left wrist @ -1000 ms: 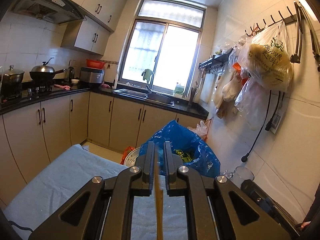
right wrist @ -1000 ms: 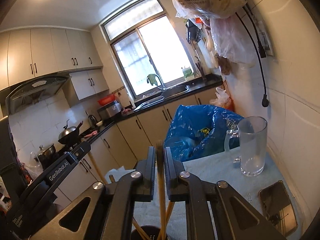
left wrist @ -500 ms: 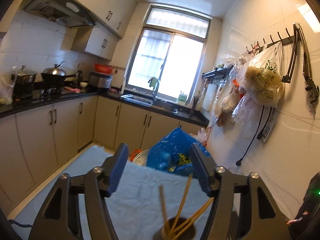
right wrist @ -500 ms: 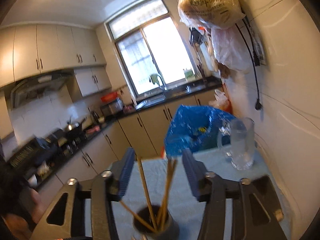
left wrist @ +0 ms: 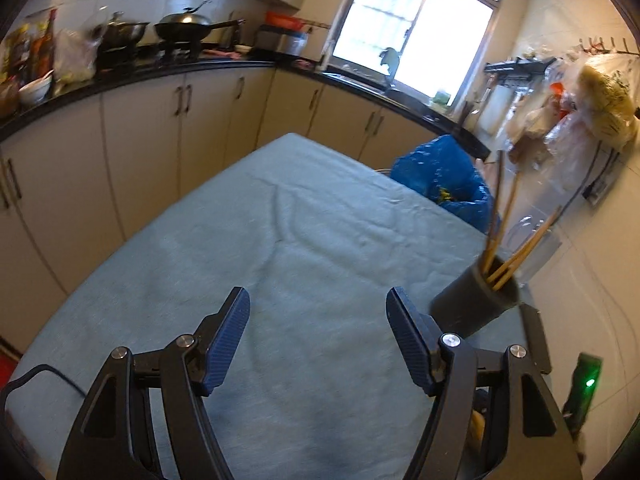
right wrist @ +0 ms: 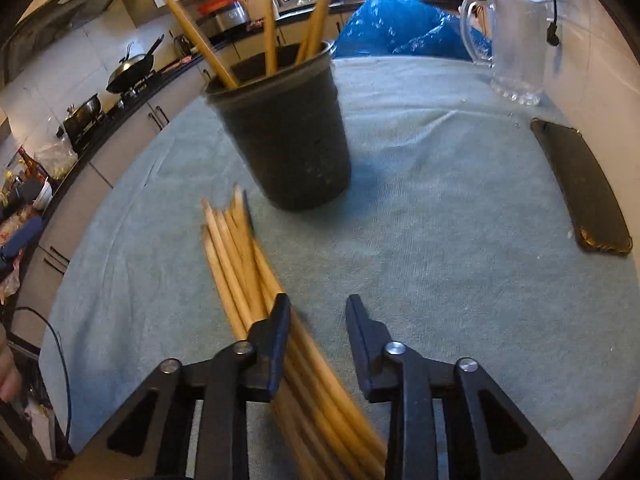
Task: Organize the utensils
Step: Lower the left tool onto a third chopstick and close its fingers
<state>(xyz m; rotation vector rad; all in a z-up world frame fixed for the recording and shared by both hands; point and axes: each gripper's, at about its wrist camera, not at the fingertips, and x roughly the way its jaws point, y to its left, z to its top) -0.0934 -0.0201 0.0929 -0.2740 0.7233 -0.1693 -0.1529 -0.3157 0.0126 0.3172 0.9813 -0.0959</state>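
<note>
A dark round cup (right wrist: 286, 128) stands on the teal cloth (right wrist: 440, 220) with several wooden chopsticks standing in it (right wrist: 270, 20). It also shows in the left wrist view (left wrist: 476, 304), at the right. A bundle of loose wooden chopsticks (right wrist: 248, 276) lies on the cloth just in front of the cup, running under my right gripper's left finger. My right gripper (right wrist: 318, 312) is open and empty, low over the cloth. My left gripper (left wrist: 318, 312) is wide open and empty, left of the cup.
A glass mug (right wrist: 516, 36) stands at the back right near the wall. A dark phone (right wrist: 580, 188) lies at the right. A blue bag (right wrist: 396, 28) sits past the table's far edge. Kitchen counters (left wrist: 160, 76) run along the left.
Both grippers were shut on chopsticks above the cup, opened and dropped them in. They have since pulled back and down toward the cloth; the right one now hangs over the loose bundle.
</note>
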